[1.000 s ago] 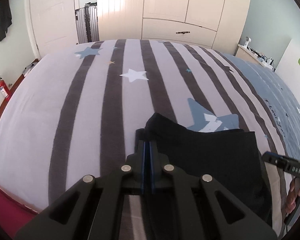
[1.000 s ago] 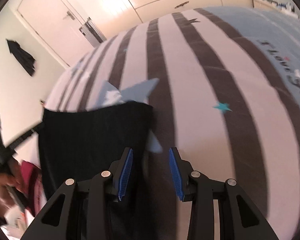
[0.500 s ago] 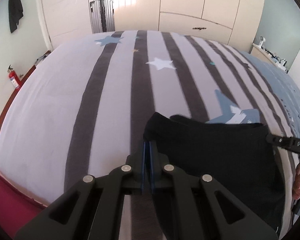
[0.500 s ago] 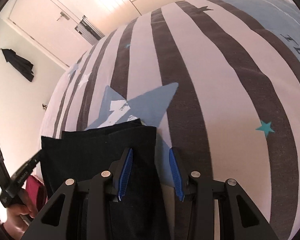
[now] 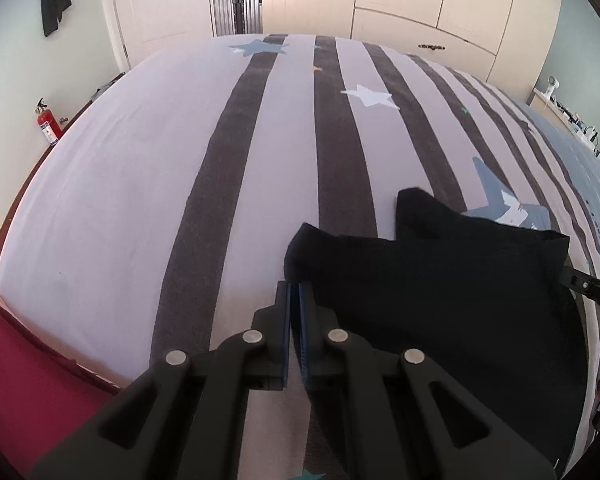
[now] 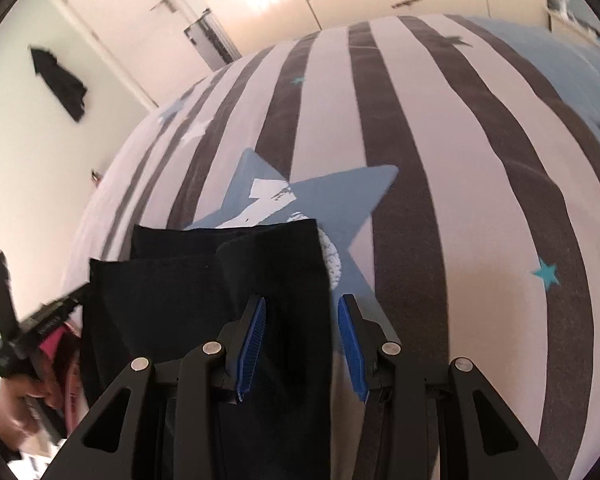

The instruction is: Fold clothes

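Left wrist: left gripper (image 5: 294, 294) clamps black garment (image 5: 440, 280); right gripper (image 6: 301, 320) agape.

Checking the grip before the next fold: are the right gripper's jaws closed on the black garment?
No, the right gripper has its jaws wide apart, with the black garment lying loose between them.

Black garment (image 5: 440, 280) cut off below, hand (image 6: 16, 396) blurred

Striped star bedspread (image 5: 284, 148); cream wardrobe (image 5: 420, 4) at 12 o'clock, white door (image 5: 156, 4) at 11, fire extinguisher (image 5: 46, 122) at 9, possibly a suitcase (image 5: 236, 4) beside the door.
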